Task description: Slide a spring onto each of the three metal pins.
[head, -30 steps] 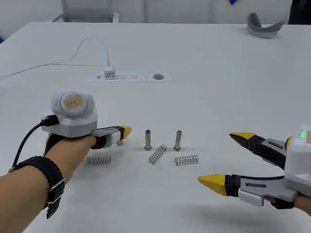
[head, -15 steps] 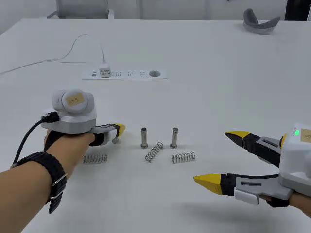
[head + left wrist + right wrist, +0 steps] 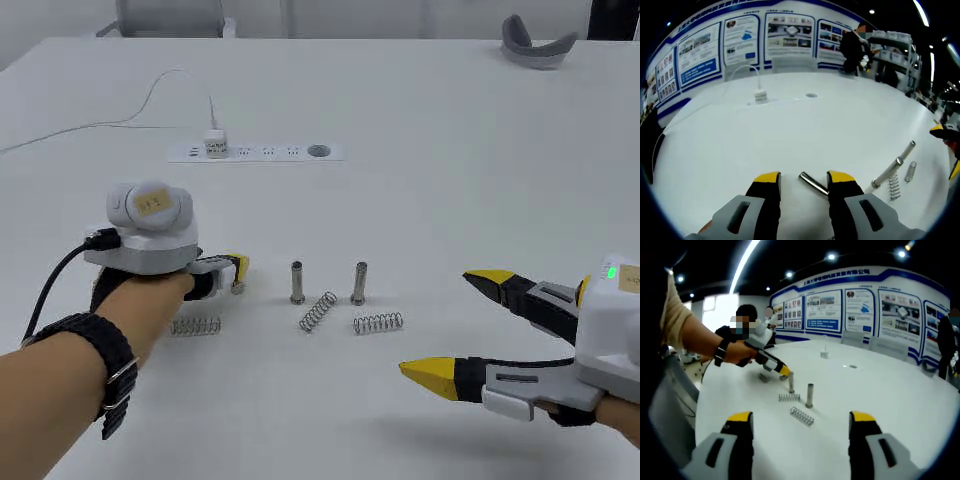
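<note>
Two metal pins stand upright on the white table, one (image 3: 297, 282) left of the other (image 3: 360, 282). Three springs lie flat: one (image 3: 195, 326) by my left hand, one (image 3: 320, 311) between the pins, one (image 3: 378, 323) under the right pin. My left gripper (image 3: 233, 266) is open and low at the table. A third pin (image 3: 812, 182) lies tilted between its jaws, close to the right one. My right gripper (image 3: 447, 323) hovers open, well right of the springs, with nothing in it. In its own view, the right gripper (image 3: 800, 416) faces the pins (image 3: 809, 395).
A white power strip (image 3: 255, 152) with a plug and cable lies farther back on the table. A grey curved object (image 3: 535, 45) sits at the far right corner. In the right gripper view a person stands beyond the table.
My left gripper has pulled back a little to the left, and the third pin now shows by its tip. The right gripper has held its place, still open.
</note>
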A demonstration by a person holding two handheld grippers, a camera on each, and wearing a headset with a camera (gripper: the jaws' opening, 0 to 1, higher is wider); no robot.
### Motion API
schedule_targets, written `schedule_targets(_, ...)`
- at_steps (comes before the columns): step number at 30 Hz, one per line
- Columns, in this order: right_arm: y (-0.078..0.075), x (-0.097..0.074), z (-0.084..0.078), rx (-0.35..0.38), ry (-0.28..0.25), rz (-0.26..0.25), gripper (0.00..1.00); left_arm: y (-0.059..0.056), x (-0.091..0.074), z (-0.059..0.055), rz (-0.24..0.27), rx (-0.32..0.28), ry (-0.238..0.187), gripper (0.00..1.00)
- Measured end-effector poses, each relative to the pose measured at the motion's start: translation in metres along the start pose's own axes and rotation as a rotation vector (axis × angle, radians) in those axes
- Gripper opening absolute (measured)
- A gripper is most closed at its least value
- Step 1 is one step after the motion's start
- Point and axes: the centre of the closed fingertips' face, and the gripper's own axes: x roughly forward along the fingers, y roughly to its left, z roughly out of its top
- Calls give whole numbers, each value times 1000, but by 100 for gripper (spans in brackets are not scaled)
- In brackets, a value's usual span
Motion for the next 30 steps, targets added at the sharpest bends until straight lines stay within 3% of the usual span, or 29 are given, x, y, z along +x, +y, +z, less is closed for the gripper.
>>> schedule_targets(19,0,0,0,4,-2,-2,79,-5,1,-5,-14,6,31,22)
schedule_targets(30,2,2,0,2,1,9,79,3,0,-5,2,34,42,17)
